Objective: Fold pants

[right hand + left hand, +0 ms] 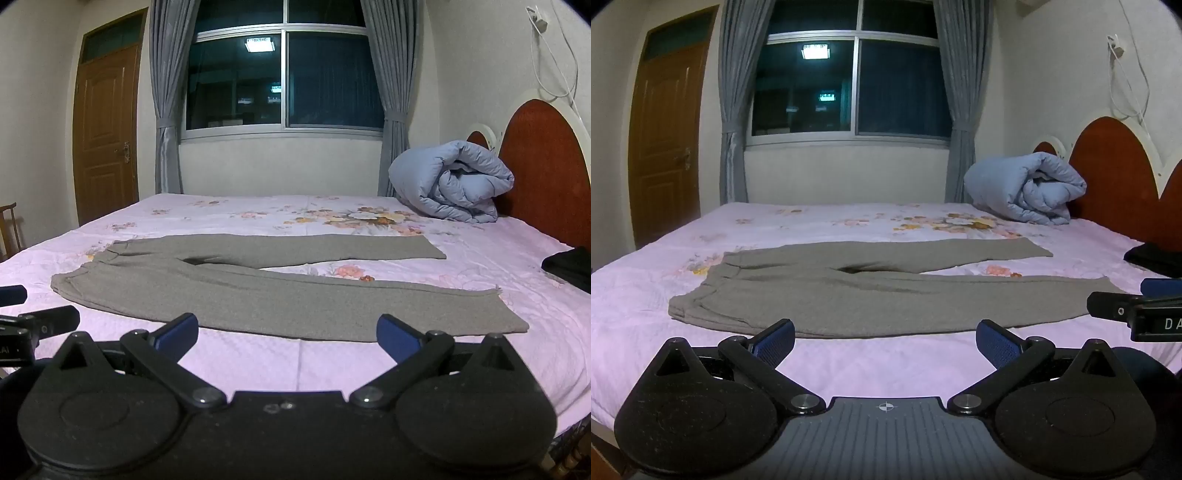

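Grey pants lie flat on the pink floral bed sheet, waistband to the left, both legs spread apart toward the right. They also show in the right wrist view. My left gripper is open and empty, just short of the near leg's front edge. My right gripper is open and empty, at the near leg's front edge close to its cuff end. The right gripper's fingers show at the right edge of the left wrist view; the left gripper's fingers show at the left edge of the right wrist view.
A rolled light-blue duvet sits at the far right against the red-brown headboard. A dark garment lies on the bed's right side. A window with grey curtains and a wooden door stand behind the bed.
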